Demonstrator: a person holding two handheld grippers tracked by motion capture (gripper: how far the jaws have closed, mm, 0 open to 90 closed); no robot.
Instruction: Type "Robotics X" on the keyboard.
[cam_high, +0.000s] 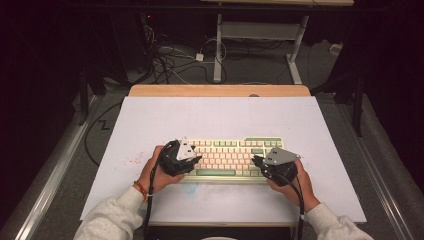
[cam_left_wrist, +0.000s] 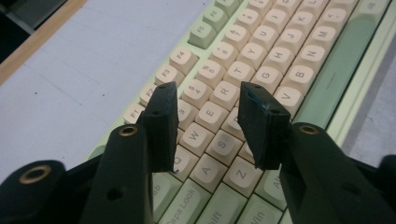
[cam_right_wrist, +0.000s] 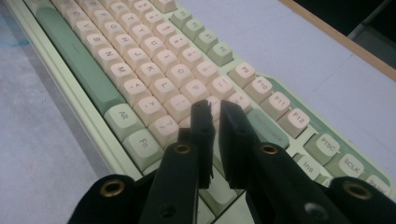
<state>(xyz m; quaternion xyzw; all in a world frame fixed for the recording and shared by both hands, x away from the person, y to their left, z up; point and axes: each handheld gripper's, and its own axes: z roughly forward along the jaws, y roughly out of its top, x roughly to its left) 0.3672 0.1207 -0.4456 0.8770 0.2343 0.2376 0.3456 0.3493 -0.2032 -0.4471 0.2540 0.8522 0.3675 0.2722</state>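
1. Keyboard, pale green with cream keys, lay flat on the white table cover, directly under and ahead of both grippers.
2. Left gripper, held in the person's left hand, hung over the keyboard's left end; in the left gripper view its jaws stood well apart with nothing between them, above the Q, W, E and S keys.
3. Right gripper, in the right hand, hung over the keyboard's right end; in the right gripper view its jaws were a narrow slit apart, gripping nothing, over the keys just beyond the P column.
4. Whether either set of jaw tips touched a key could not be told.
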